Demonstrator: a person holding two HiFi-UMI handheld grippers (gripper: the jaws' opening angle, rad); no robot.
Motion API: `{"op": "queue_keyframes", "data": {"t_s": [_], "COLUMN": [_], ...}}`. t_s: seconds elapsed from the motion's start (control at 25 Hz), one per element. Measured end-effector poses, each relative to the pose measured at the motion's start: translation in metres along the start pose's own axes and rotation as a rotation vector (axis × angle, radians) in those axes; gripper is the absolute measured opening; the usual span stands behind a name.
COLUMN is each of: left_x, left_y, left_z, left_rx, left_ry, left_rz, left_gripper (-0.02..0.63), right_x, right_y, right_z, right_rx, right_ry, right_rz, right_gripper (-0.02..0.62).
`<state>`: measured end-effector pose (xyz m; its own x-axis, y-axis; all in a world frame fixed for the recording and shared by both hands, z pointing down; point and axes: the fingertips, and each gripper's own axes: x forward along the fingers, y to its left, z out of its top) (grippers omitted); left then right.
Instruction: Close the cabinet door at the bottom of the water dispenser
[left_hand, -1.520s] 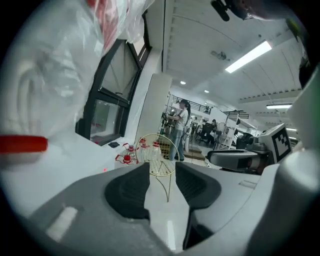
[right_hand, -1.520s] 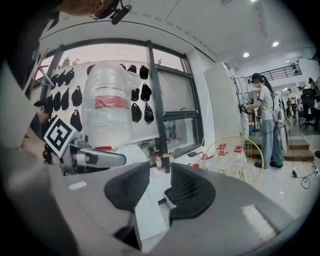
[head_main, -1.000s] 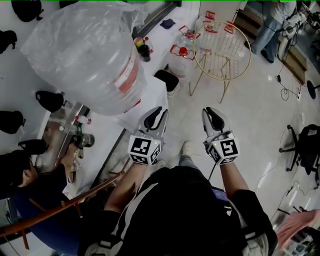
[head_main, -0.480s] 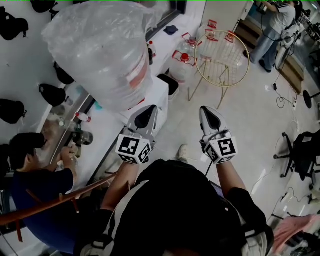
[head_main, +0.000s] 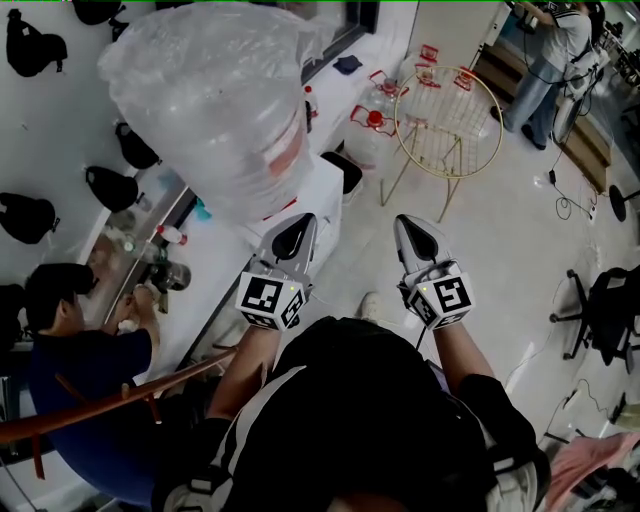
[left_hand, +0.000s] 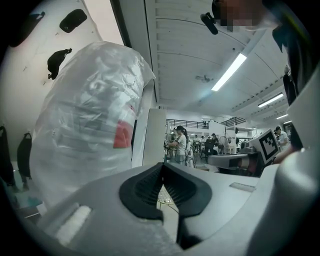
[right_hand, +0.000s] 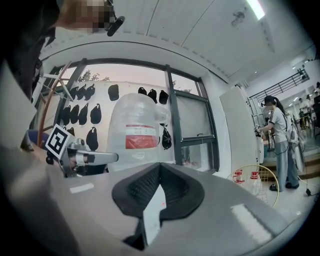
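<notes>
Left tool (head_main: 298, 226) and right tool (head_main: 408, 228) have risen, closed empty, above glossy white floor (head_main: 500, 230).

1. Water bottle (head_main: 210, 110): clear plastic wrap, red label.
2. Dispenser (head_main: 318, 190): white.
3. Wire table (head_main: 447, 108): gold.
4. Jugs (head_main: 372, 125): clear, red handles.
5. Left gripper (head_main: 297, 228), right gripper (head_main: 412, 228): grey shells, black pads, black-and-white square markers.
6. Floor (head_main: 500, 230): glossy white.

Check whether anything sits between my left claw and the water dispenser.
Nothing visible does. The left claw, shut and empty, is close beside the water dispenser that carries the plastic-wrapped bottle. The bottom cabinet door itself is out of sight in every view.
</notes>
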<state>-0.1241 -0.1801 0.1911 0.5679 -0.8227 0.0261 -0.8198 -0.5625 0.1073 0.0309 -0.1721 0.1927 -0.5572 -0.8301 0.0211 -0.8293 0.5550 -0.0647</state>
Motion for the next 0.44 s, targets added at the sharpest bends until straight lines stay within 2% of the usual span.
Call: {"op": "queue_keyframes", "data": {"t_s": [0.24, 0.44], "left_x": [-0.0033, -0.0054], "left_y": [0.0039, 0.0035], "left_z": [-0.0077, -0.0094], "left_rx": [-0.054, -0.054], "left_ry": [0.001, 0.002], "left_rz": [0.021, 0.015], "left_gripper": [0.006, 0.006], "right_x": [0.0008, 0.0001], "right_y": [0.0053, 0.0063], "right_z": [-0.0044, -0.0076], "right_rx": [-0.015, -0.013], "right_ry": [0.018, 0.027], "right_rz": [0.014, 0.013], "right_gripper": [0.005, 0.005]}}
